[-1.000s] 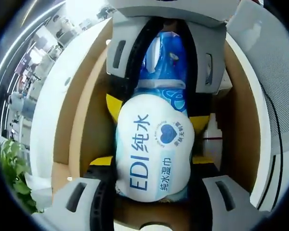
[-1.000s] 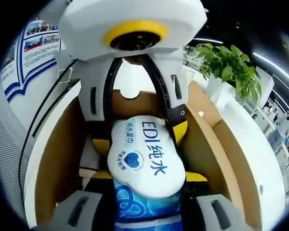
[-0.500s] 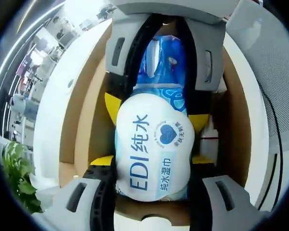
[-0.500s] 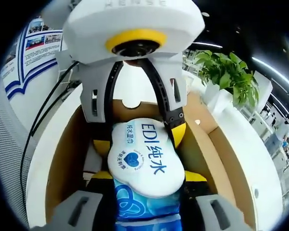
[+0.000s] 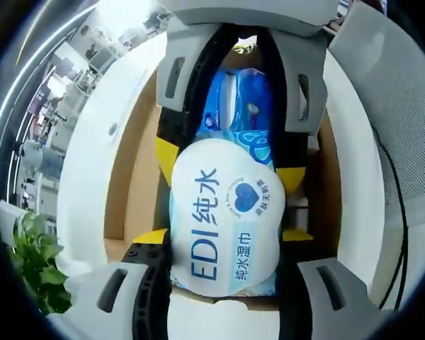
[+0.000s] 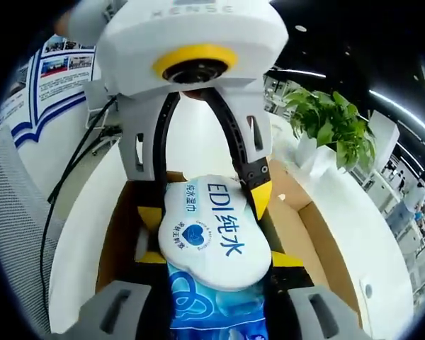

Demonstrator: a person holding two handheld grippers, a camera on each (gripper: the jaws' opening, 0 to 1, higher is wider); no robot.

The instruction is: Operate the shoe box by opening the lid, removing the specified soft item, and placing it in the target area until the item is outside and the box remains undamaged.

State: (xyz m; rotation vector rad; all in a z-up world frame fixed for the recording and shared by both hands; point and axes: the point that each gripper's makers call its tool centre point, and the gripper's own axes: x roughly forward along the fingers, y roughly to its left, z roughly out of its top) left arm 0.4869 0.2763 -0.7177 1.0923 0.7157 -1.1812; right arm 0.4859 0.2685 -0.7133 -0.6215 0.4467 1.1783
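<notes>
A soft pack of wet wipes (image 5: 223,212), white with blue "EDI" print and a blue patterned end, hangs over the open cardboard shoe box (image 5: 131,177). My left gripper (image 5: 223,237) is shut on the white end, its yellow-tipped jaws pressing both sides. My right gripper (image 5: 230,166) comes in from the top of that view and is shut on the blue end. In the right gripper view the same pack (image 6: 209,227) sits between my right gripper (image 6: 218,258) at the bottom and my left gripper (image 6: 205,205) above, with the box (image 6: 326,241) beneath.
The box rests on a white round table (image 5: 85,177). A small white bottle (image 5: 299,207) lies inside the box by its wall. A potted plant (image 6: 333,120) stands beyond the table. A black cable (image 6: 64,191) runs along one side, near a poster board (image 6: 49,78).
Both grippers have risen with the pack between them. The box looks smaller and lies farther below, and more of the white table shows around it.
</notes>
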